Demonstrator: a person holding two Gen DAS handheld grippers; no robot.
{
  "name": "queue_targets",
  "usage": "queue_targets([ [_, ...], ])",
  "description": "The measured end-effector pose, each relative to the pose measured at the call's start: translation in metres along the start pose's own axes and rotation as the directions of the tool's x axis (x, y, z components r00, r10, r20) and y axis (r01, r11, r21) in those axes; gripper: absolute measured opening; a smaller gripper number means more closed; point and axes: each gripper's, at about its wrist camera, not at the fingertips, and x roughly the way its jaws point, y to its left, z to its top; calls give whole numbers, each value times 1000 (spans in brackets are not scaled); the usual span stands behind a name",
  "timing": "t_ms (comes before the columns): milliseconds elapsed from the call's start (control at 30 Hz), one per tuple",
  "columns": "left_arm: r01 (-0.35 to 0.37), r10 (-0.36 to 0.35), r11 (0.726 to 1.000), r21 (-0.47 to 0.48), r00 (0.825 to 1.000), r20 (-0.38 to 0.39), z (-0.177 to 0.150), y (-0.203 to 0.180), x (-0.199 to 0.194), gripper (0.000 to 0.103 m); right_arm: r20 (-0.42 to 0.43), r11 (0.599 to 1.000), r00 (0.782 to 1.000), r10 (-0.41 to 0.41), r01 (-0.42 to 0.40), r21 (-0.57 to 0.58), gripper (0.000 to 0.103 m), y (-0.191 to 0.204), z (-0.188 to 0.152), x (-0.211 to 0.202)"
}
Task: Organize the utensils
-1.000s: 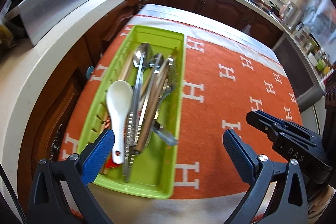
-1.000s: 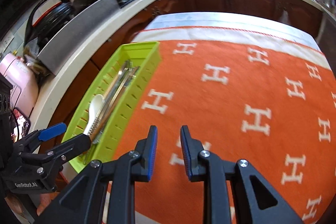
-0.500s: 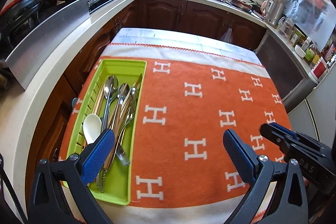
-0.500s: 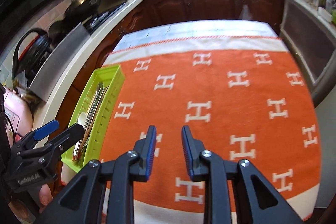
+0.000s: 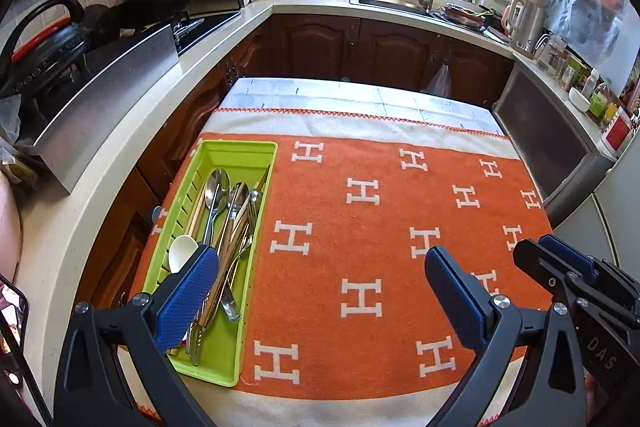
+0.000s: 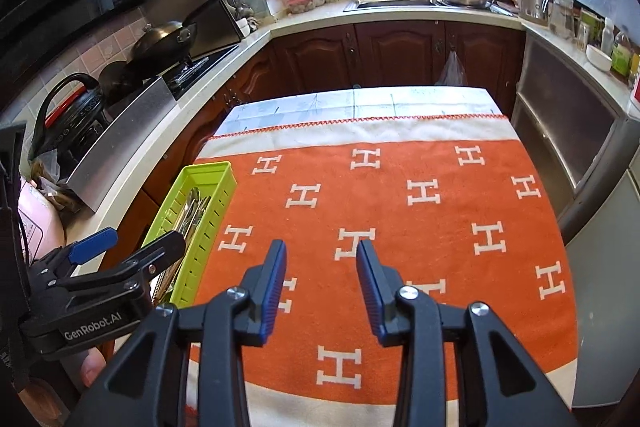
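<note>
A lime-green slotted tray (image 5: pixel 218 371) lies along the left edge of the orange H-patterned cloth (image 5: pixel 380 227). Inside it sit a white ceramic spoon (image 5: pixel 181 255), metal spoons (image 5: pixel 216 185), forks and chopsticks in one pile. My left gripper (image 5: pixel 320 297) hangs wide open above the cloth's near part, nothing between its blue pads, with the left pad over the tray's near end. My right gripper (image 6: pixel 321 269) is over the bare cloth right of the tray (image 6: pixel 208 203); its jaws are opening and hold nothing. The left gripper (image 6: pixel 128 247) shows at the left of the right wrist view.
A white countertop (image 5: pixel 120 131) with a steel panel, kettle and wok runs along the left. Dark wooden cabinets (image 5: pixel 340 47) and a sink (image 5: pixel 400 3) stand behind the table. A steel appliance (image 5: pixel 560 155) flanks the right side. A hand (image 6: pixel 90 367) grips the left tool.
Both grippers have risen and pulled back from the tray, so more of the table and kitchen shows. The right gripper's jaws have spread apart from nearly shut.
</note>
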Motion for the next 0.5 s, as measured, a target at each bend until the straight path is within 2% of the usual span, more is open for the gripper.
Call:
queue_targets([
  [500, 7, -7, 1000, 7, 1000, 16, 0, -8, -6, 102, 5, 1000, 1000, 0, 0, -16, 37, 2, -2, -4],
])
